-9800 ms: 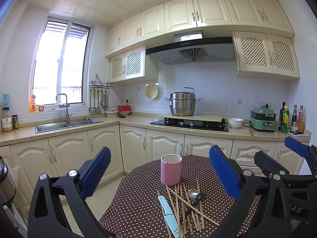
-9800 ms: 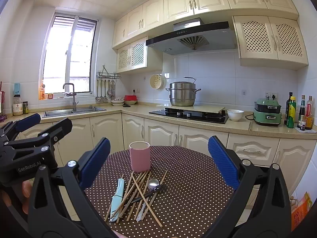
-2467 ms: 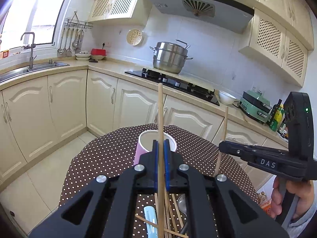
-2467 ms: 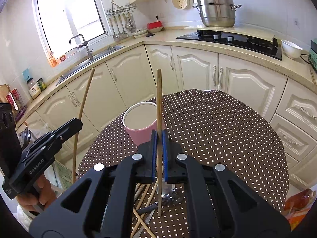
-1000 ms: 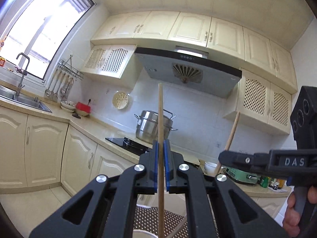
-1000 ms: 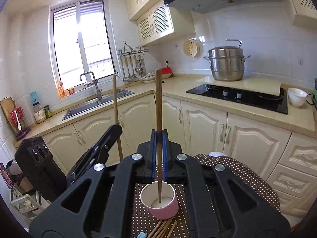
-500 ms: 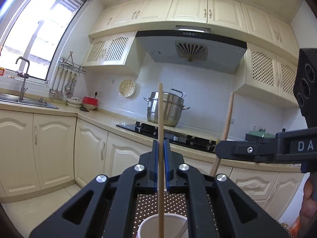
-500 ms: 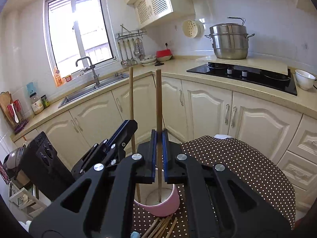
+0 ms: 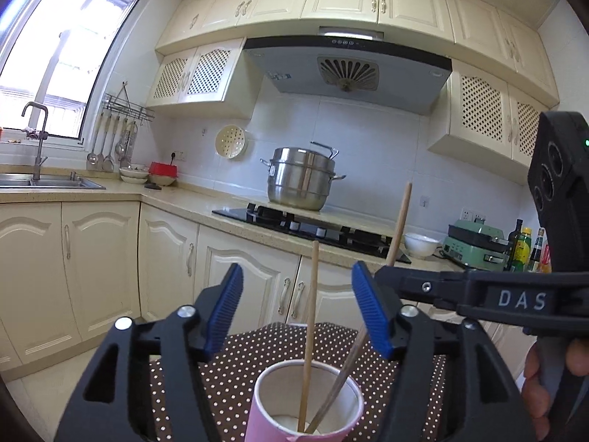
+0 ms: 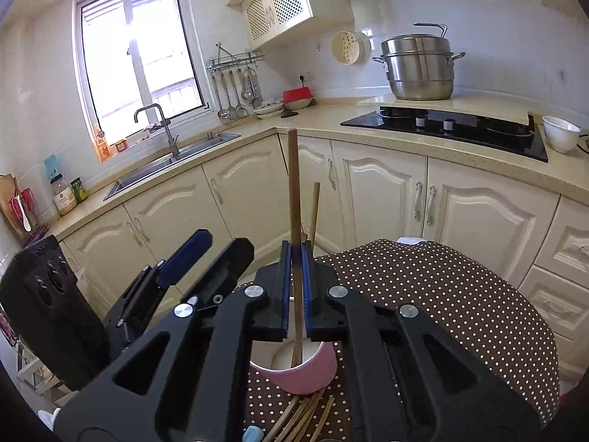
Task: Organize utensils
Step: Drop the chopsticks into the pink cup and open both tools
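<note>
A pink cup [image 9: 305, 401] stands on the brown dotted table [image 10: 441, 294]. My left gripper [image 9: 297, 309] hovers just above it and its jaws are opening. One wooden chopstick [image 9: 310, 316] stands loose in the cup between the parted blue pads, touching neither. My right gripper [image 10: 296, 287] is shut on a second chopstick [image 10: 294, 202], held upright with its lower end inside the cup [image 10: 305, 372]. The loose chopstick [image 10: 314, 210] shows just behind it. The left gripper [image 10: 210, 258] sits to the left in the right wrist view.
Several chopsticks [image 10: 302, 420] and a pale blue handle [image 10: 252, 434] lie on the table in front of the cup. Behind are cream cabinets, a counter with a black hob [image 10: 441, 125], a steel pot [image 9: 302, 180] and a sink [image 10: 173, 165]. A hand [image 9: 545, 379] holds the right gripper.
The left jaws have parted and let go of their chopstick, which now stands in the cup. Both grippers have come down toward the cup. The right one still grips its chopstick.
</note>
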Demonstrator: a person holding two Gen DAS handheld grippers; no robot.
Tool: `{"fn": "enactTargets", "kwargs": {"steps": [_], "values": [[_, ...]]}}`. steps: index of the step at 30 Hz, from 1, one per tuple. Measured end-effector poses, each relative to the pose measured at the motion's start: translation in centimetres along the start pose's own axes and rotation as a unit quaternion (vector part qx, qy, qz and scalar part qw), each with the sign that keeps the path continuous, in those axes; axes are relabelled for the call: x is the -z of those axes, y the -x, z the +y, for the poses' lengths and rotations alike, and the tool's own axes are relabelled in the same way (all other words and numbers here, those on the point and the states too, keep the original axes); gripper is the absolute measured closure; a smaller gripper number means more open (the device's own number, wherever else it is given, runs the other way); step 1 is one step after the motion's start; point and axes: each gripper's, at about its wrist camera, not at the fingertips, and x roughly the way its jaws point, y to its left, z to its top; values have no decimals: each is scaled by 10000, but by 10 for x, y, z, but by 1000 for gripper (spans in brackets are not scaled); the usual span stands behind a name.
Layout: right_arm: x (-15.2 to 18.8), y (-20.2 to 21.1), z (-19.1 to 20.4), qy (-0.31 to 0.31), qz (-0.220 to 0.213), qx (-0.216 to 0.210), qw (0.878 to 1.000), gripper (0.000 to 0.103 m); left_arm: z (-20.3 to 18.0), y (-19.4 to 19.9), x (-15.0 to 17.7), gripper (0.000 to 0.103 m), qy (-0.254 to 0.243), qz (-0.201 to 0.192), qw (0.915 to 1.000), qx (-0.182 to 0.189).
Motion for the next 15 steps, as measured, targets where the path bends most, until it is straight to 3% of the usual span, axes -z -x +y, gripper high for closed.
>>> {"fn": "enactTargets", "kwargs": {"steps": [3, 5, 6, 11, 15], "values": [[2, 2, 0, -62, 15, -13, 10000, 93, -2, 8, -2, 34, -77, 73, 9999, -69], [4, 5, 3, -83, -13, 6, 10000, 72, -2, 15, -3, 30, -119, 121, 9998, -133], [4, 7, 4, -96, -80, 49, 9999, 49, -2, 18, -4, 29, -121, 117, 9998, -137], [5, 19, 8, -180, -134, 55, 9997, 46, 1, 38, -11, 27, -160, 109, 9996, -229], [5, 30, 12, -266, -189, 60, 9994, 37, 5, 57, -15, 25, -159, 71, 9996, -205]]}}
